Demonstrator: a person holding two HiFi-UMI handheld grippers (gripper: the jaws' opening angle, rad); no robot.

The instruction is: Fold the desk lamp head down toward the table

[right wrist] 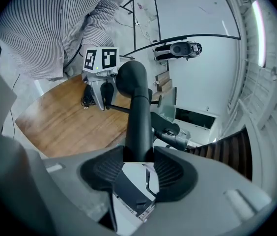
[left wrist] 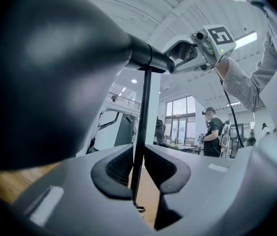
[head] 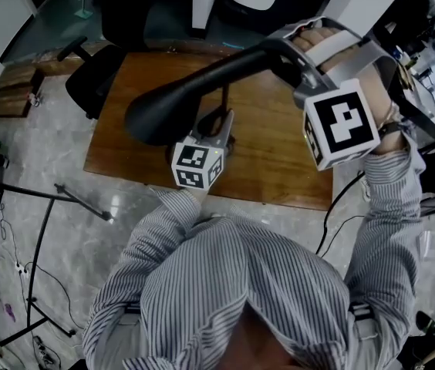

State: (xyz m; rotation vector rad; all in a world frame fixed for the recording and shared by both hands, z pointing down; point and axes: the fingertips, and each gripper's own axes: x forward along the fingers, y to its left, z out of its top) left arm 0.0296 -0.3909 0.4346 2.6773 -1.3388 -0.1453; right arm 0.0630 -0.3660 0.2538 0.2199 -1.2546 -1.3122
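Note:
A black desk lamp stands on the wooden table (head: 279,168). Its long cone-shaped head (head: 171,106) slopes from the upper right down to the left, above a thin upright pole (head: 225,102). My left gripper (head: 221,126) points level and is shut on that pole (left wrist: 143,112), which runs up between the pads (left wrist: 116,168). My right gripper (head: 295,56) is shut on the narrow neck end of the head (right wrist: 138,122), with the pads (right wrist: 104,171) against both its sides. The left gripper view has the head (left wrist: 55,73) looming at upper left and the right gripper (left wrist: 178,58) beyond it.
A black office chair (head: 94,75) stands off the table's far left corner. A black metal stand (head: 40,245) and cables (head: 341,206) are on the tiled floor. A person (left wrist: 212,132) stands far off in the room.

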